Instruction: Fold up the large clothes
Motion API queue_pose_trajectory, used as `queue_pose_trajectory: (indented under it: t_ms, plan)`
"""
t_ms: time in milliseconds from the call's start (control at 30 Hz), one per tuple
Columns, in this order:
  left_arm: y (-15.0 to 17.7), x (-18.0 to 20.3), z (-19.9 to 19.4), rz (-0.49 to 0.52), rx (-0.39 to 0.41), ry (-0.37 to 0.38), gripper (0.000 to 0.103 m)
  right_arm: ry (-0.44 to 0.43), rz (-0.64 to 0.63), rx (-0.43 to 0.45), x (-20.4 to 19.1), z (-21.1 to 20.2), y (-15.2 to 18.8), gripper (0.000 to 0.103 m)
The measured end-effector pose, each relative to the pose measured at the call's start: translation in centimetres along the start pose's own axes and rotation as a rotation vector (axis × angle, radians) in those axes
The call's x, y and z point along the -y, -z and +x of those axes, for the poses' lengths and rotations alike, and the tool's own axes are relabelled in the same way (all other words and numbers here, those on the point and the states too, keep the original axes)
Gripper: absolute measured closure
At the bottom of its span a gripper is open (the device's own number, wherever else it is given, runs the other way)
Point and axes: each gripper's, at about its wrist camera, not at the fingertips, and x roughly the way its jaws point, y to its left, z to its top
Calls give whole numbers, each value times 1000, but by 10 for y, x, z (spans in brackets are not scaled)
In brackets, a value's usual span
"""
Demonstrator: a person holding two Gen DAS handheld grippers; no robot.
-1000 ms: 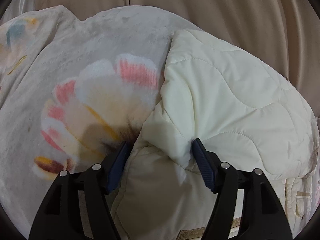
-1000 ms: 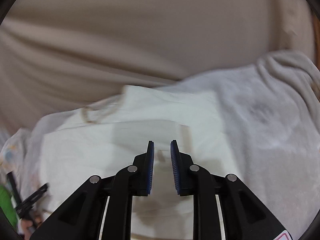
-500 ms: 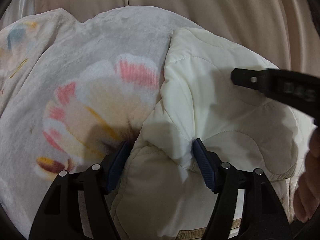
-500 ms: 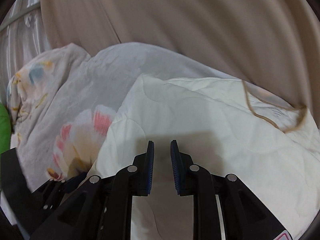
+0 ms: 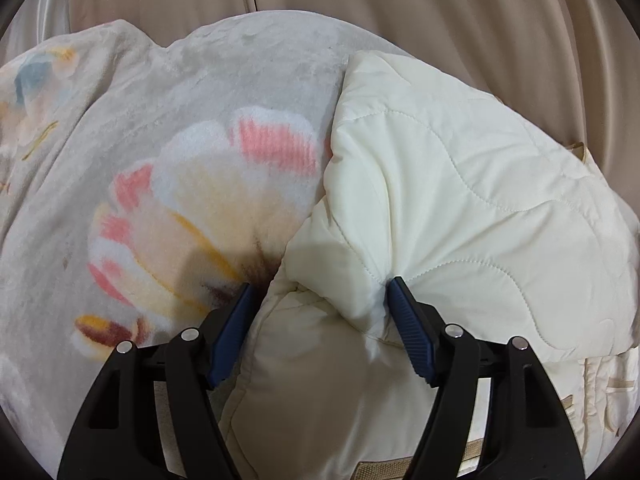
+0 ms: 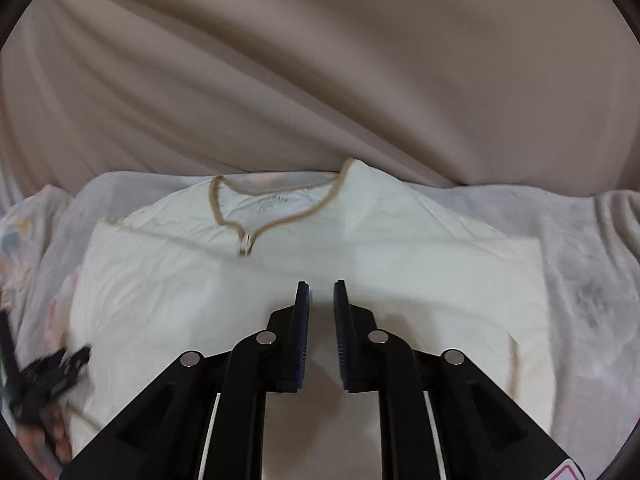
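Our left gripper (image 5: 320, 300) stands with its blue pads spread wide, straddling a puffed fold of the cream quilted jacket with tan trim (image 5: 460, 208); the pads press against the padding on either side, yet we cannot tell whether they truly pinch it. That jacket lies on the pale plush blanket printed with a pink and yellow flower (image 5: 168, 208), which in turn covers the soft surface in front of a beige draped curtain (image 5: 400, 8). Our right gripper (image 6: 321, 308) hovers over the middle of the jacket with only a narrow gap between its pads and nothing in it. To do this fold well, we judge that the left pads should close fully on the thick edge, gathering both layers, before we lift; the padding is springy and will likely slip from a shallow bite. The right gripper could then press flat along the intended crease line so the body does not drag with the lifted part. The right wrist view gives us what the left cannot: the whole garment spread front-up, its tan-edged neckline (image 6: 276, 204) at the far side and the small metal zipper pull (image 6: 246, 245) below it. The left wrist view alone shows the quilting stitches and the bunched fold itself.
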Motion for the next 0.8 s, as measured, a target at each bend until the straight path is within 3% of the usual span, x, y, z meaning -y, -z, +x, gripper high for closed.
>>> queue_pose_trajectory:
  t_ms: [67, 167, 233, 300, 367, 500, 600, 800]
  plan:
    - [0, 3, -1, 13, 3, -25, 33, -13, -19, -24, 12, -9, 17, 88]
    - [0, 6, -1, 29, 5, -55, 30, 90, -43, -83, 37, 1, 44, 89]
    - [1, 9, -2, 41, 8, -74, 28, 147, 9, -122, 68, 11, 55, 100]
    - [1, 10, -3, 48, 10, -85, 28, 115, 91, -118, 88, 6, 59, 103]
    - [1, 10, -2, 54, 9, -92, 28, 91, 117, -92, 88, -9, 60, 93]
    - [1, 10, -3, 64, 12, -103, 28, 81, 38, -41, 69, -28, 68, 74]
    - [1, 9, -3, 61, 10, -100, 28, 100, 78, -52, 79, -26, 79, 70]
    - [1, 11, -4, 67, 12, -108, 28, 4, 216, -59, 98, -19, 80, 55]
